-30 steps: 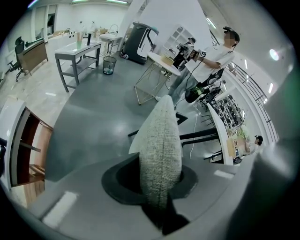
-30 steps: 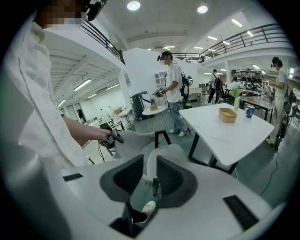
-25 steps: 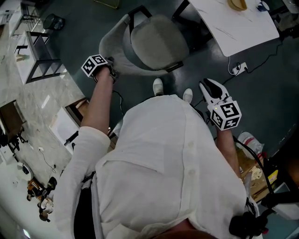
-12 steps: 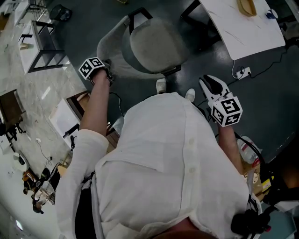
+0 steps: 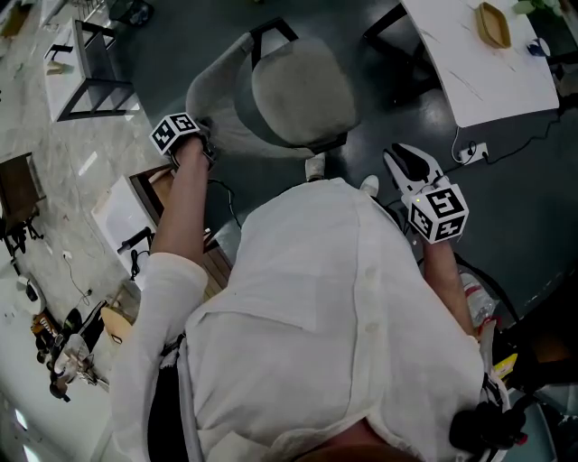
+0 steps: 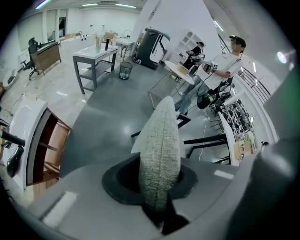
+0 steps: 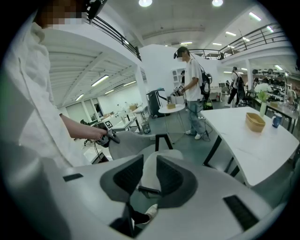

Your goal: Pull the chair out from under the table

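The grey upholstered chair (image 5: 298,90) stands on the dark floor, left of the white table (image 5: 488,68) and free of it. My left gripper (image 5: 204,137) is shut on the edge of the chair's curved backrest (image 6: 159,145), which fills the gap between its jaws (image 6: 158,187). In the right gripper view that left gripper (image 7: 108,136) grips the backrest (image 7: 129,144). My right gripper (image 5: 406,167) hangs open beside my right hip, apart from the chair, and only the seat shows through its gap (image 7: 149,174).
The white table (image 7: 243,136) carries a wooden bowl (image 5: 494,24) and a cup. A power strip (image 5: 473,152) with cables lies on the floor under it. A metal frame table (image 5: 90,63) and a low white cabinet (image 5: 126,217) stand at the left. Other people (image 7: 192,89) stand farther off.
The chair has come away from the white table together with my left gripper, which keeps its hold. The table now lies farther to the upper right. My right gripper stays open.
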